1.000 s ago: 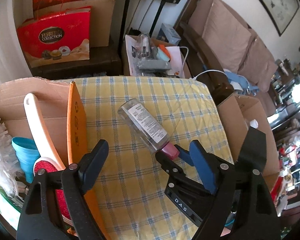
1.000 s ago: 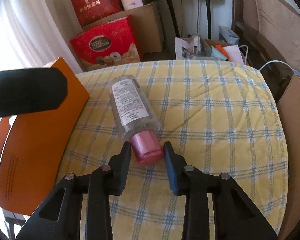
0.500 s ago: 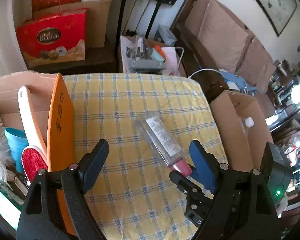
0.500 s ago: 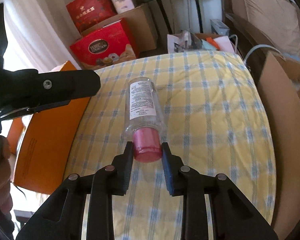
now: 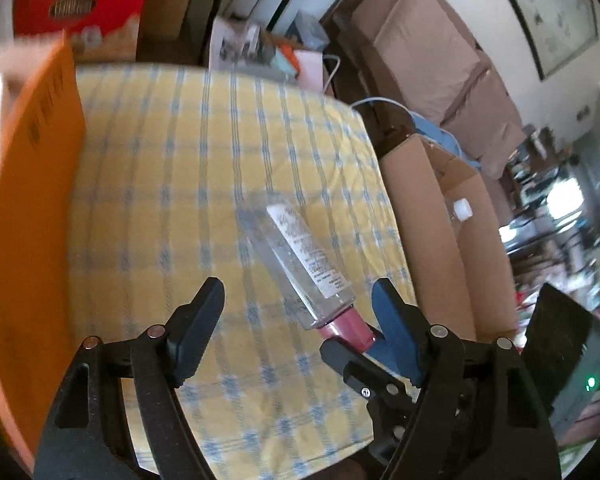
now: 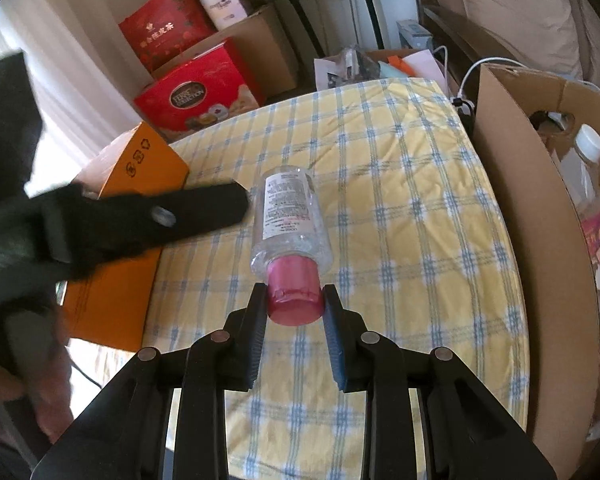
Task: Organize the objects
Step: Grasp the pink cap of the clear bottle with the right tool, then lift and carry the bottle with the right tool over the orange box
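Note:
A clear plastic bottle with a white label and a pink cap is held above the yellow checked cloth. My right gripper is shut on the pink cap, the bottle pointing away from me. In the left wrist view the same bottle hangs over the cloth, with the right gripper on its cap at the lower right. My left gripper is open and empty, just left of the bottle.
An orange box flap stands at the left; it also shows in the right wrist view. A brown cardboard box at the right holds a white-capped bottle. Red gift boxes stand behind the table.
My right gripper closed on the pink cap and lifted the bottle off the cloth, carrying it right toward the cardboard box. My left gripper stayed open and swung right.

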### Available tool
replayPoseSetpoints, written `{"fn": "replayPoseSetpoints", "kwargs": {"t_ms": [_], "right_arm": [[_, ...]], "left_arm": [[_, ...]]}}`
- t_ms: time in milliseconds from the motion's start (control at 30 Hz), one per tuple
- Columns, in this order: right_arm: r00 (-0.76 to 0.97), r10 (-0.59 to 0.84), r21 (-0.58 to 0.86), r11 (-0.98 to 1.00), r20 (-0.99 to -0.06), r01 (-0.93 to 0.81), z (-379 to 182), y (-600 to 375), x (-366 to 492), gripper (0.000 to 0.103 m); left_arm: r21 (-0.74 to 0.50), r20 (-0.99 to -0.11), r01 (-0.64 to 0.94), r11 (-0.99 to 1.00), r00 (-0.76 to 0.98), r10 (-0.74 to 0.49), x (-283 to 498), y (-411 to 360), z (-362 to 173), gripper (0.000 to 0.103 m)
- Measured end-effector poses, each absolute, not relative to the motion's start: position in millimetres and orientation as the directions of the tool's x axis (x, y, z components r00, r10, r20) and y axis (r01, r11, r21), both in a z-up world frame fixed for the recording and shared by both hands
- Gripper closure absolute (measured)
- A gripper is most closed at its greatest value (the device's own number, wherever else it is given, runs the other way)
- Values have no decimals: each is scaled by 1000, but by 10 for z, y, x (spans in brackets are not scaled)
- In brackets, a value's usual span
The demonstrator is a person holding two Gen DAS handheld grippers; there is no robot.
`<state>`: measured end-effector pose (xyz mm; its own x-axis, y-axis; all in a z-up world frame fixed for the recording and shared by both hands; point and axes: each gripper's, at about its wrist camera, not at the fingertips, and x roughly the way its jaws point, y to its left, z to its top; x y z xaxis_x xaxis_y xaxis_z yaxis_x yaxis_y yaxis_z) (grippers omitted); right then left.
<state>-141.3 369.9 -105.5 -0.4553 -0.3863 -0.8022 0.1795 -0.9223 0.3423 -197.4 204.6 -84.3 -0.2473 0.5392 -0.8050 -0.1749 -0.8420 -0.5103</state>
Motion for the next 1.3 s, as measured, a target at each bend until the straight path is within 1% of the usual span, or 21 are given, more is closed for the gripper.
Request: {"fn": "replayPoseSetpoints", "kwargs": {"t_ms": [133, 233, 300, 500, 867, 1100, 1167, 1300], "right_arm": [[-446, -394, 350, -919, -804, 181, -1092, 3693, -1339, 76], [-443, -394, 347, -919, -805, 187, -1098, 3663, -1299, 77], [-442, -398, 349, -918, -804, 190, -1088, 3648, -1274, 77], [-457, -382, 324, -924, -803, 203, -981, 3593, -1228, 77], [-519, -388, 286, -920, -762, 268, -484, 3354, -1171, 77], [-532, -394, 251, -913, -750, 323, -220, 3019, -1176, 77], [-530, -391, 228, -910, -753, 347, -180, 2863, -1181, 77], [-513, -417, 228, -892, -750, 391, -150, 2597, -1220, 77]], "left_arm": [[-609, -769, -95, -787, -171, 616, -1990, 2046, -1113, 31], [-645, -749, -73, -761, -138, 648, -1982, 2059, -1214, 44], [-668, -732, -57, -742, -127, 669, -1974, 2054, -1245, 59], [-710, -695, -30, -704, -134, 706, -1961, 1989, -1198, 59], [-725, -653, -82, -684, -234, 721, -1911, 1699, -631, 59], [-715, -646, -91, -693, -293, 705, -1902, 1352, -392, 59], [-713, -645, -81, -696, -314, 697, -1894, 1200, -359, 59], [-710, -646, -49, -703, -351, 678, -1904, 895, -329, 59]]}}
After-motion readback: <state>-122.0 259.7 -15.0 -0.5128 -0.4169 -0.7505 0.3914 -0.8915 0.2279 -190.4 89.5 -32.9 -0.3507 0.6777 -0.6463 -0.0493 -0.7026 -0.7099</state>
